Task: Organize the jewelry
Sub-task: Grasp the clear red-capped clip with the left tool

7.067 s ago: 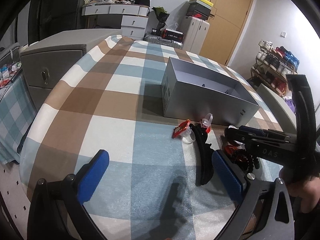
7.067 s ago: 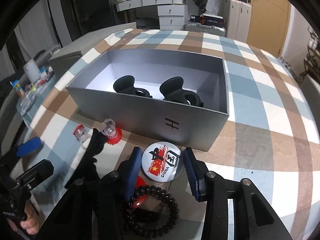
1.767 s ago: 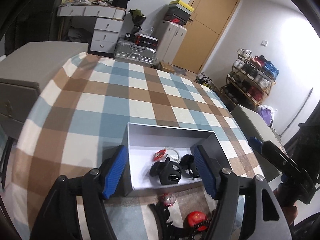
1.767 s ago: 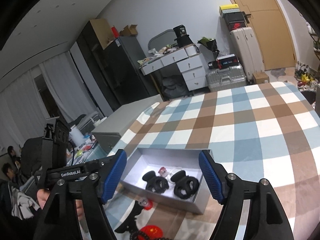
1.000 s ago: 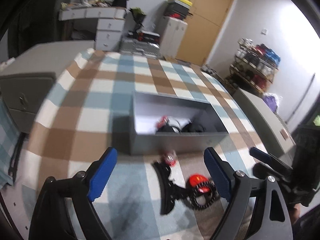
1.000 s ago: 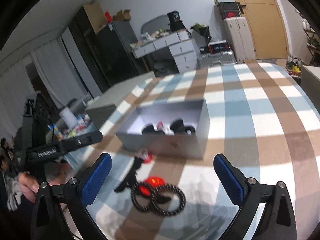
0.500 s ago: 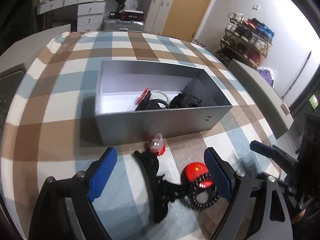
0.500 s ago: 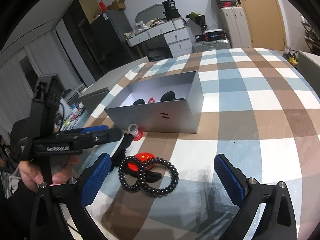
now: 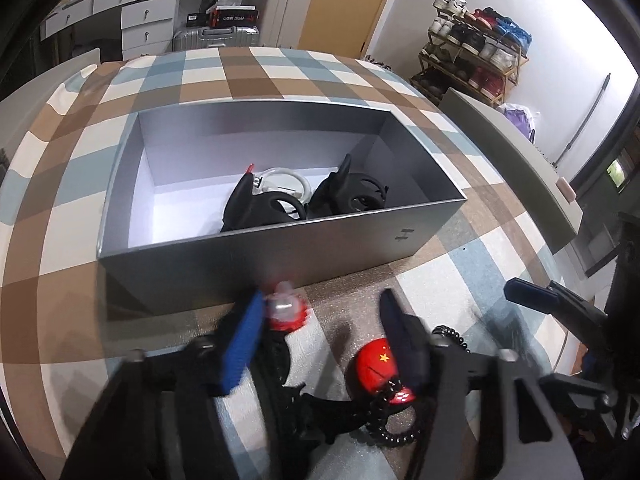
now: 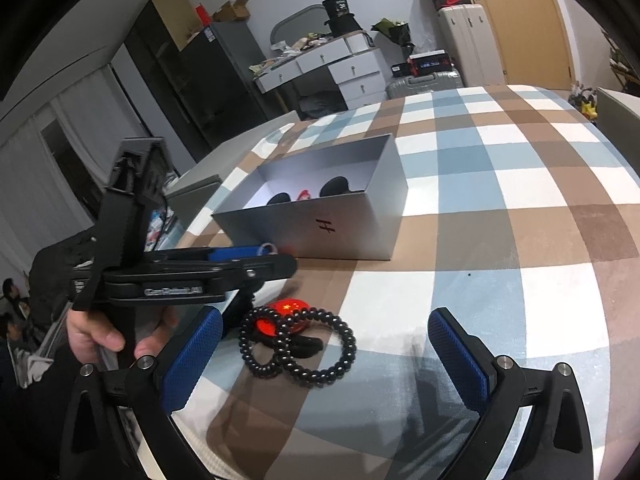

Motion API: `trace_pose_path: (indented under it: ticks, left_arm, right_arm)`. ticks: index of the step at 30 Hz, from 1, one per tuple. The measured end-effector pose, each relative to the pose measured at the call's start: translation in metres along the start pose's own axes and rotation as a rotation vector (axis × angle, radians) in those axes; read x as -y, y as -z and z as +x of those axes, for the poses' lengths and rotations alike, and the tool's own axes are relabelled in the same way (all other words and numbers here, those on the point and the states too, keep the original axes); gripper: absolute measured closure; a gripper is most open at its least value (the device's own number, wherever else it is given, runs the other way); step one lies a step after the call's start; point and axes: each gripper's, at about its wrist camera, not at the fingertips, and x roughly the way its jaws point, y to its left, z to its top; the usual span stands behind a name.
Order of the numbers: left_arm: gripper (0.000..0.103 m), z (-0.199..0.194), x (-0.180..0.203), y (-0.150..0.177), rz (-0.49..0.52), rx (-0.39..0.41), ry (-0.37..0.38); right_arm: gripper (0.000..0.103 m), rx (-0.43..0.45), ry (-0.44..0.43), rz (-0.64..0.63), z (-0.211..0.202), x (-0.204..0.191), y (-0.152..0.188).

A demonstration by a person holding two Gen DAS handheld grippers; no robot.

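Observation:
A grey open box (image 9: 192, 264) (image 10: 352, 236) sits on the checked table. Inside lie two black hair claws (image 9: 260, 208) (image 9: 352, 196) and a clear ring piece (image 9: 286, 184). In front of the box lie a red-and-clear ring (image 9: 285, 309), a red flag badge (image 9: 374, 364) (image 10: 290, 307), black bead bracelets (image 10: 316, 354) and a black hair clip (image 9: 288, 396). My left gripper (image 9: 324, 344) is open, low over the table, its left pad beside the red ring. My right gripper (image 10: 324, 356) is wide open, above the bracelets.
The checked tablecloth (image 10: 520, 208) covers the table. A grey cabinet edge (image 9: 516, 152) lies right of the table. White drawers (image 9: 136, 16), suitcases (image 9: 288, 4) and a shoe rack (image 9: 476, 64) stand behind.
My left gripper has dropped closer to the table and narrowed its opening, its left pad now beside the red ring. My right gripper has barely moved.

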Motion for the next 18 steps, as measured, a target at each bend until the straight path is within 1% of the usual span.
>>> trace_pose_path:
  ticks: [2, 3, 5, 11, 18]
  left_arm:
    - [0.074, 0.0, -0.003, -0.001, -0.007, 0.0, -0.006]
    - [0.082, -0.001, -0.004, -0.001, -0.01, -0.002, -0.001]
    - [0.09, 0.0, -0.005, -0.001, -0.009, -0.007, -0.007]
    - [0.091, -0.003, -0.001, 0.002, -0.013, 0.015, -0.011]
    - [0.091, -0.021, 0.003, 0.006, -0.024, 0.061, 0.038]
  right_arm:
    - [0.0, 0.001, -0.004, -0.002, -0.001, -0.001, 0.0]
    - [0.0, 0.003, -0.004, -0.001, -0.001, -0.001, 0.0]
    - [0.0, 0.009, -0.005, 0.002, -0.003, -0.001, 0.0]
    - [0.0, 0.022, 0.0, 0.027, -0.007, 0.004, -0.001]
    - [0.0, 0.025, -0.002, 0.026, -0.009, 0.004, -0.009]
